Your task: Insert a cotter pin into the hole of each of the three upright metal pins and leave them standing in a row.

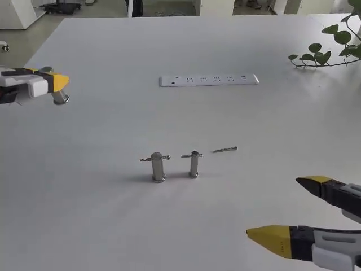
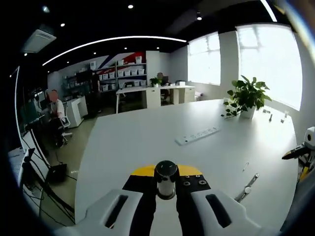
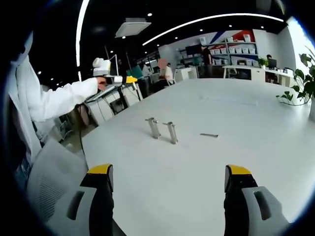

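Two upright metal pins stand side by side mid-table, the left pin (image 1: 158,167) (image 3: 153,127) and the right pin (image 1: 194,164) (image 3: 172,132), each with a cotter pin through its top. A loose cotter pin (image 1: 225,149) (image 3: 209,134) lies just right of them. My left gripper (image 1: 61,83) (image 2: 166,170) is raised at the far left, shut on a third metal pin (image 1: 60,97) (image 2: 166,186) that stands between its yellow tips. Near the front right, my right gripper (image 1: 279,206) (image 3: 170,170) is open with nothing between its fingers.
A white power strip (image 1: 209,80) (image 2: 198,135) lies across the far middle of the white table (image 1: 113,214). A potted plant (image 1: 330,51) (image 2: 244,96) stands at the far right. Desks, shelves and a seated person fill the room beyond.
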